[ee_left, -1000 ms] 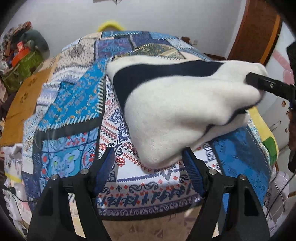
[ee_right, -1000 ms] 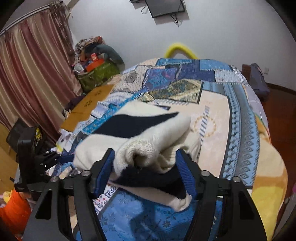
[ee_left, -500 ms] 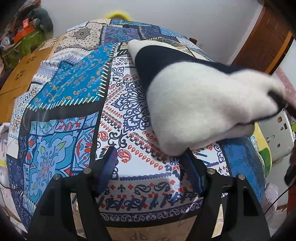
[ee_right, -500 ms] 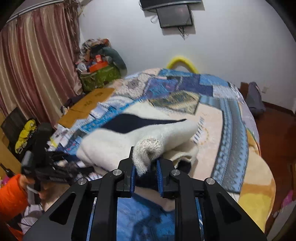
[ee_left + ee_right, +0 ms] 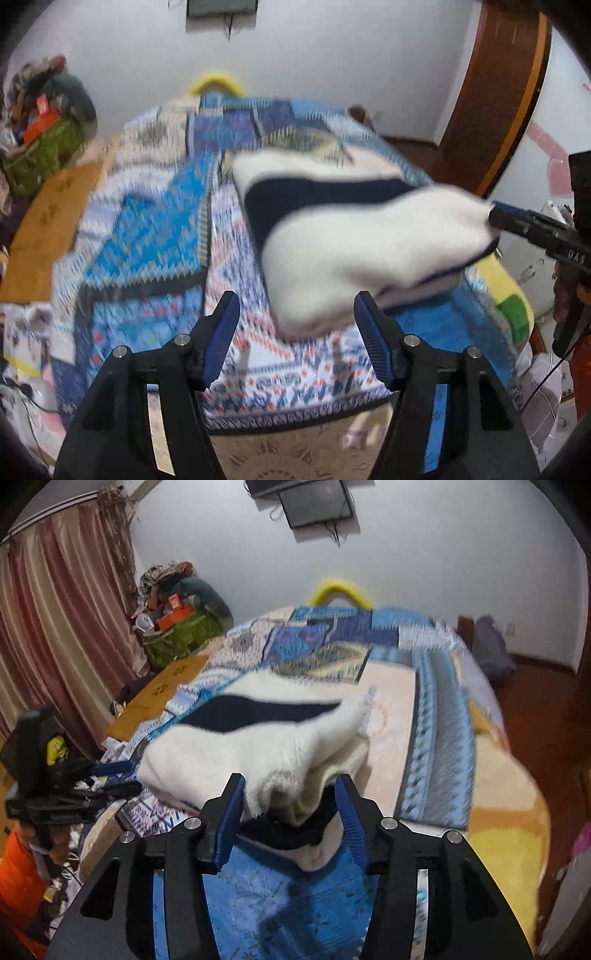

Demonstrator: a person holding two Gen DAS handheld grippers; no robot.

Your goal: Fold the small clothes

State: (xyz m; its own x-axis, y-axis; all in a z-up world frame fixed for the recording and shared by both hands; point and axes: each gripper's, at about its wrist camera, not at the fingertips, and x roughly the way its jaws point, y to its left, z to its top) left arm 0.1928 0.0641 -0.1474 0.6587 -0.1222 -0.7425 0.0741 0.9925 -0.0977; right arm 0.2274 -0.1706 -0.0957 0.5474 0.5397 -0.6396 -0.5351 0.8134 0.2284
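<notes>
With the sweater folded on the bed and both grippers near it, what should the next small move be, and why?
Probably draw the right gripper back off the sweater. Its jaws are opening, the bunched edge sits loosely between them, and the folded bundle already rests on the quilt. The left gripper is open and grips nothing, so it need not act.

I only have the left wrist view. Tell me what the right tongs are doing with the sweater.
Observer: The right tongs are opening, jaws astride the sweater's near folded edge, not pinching it.
Operator: Report what lies under that edge.
Observer: A navy layer sits beneath the white one, bunched between the jaws.
Operator: Check the floor beside the bed.
Observer: A grey bag lies by its far right side.
</notes>
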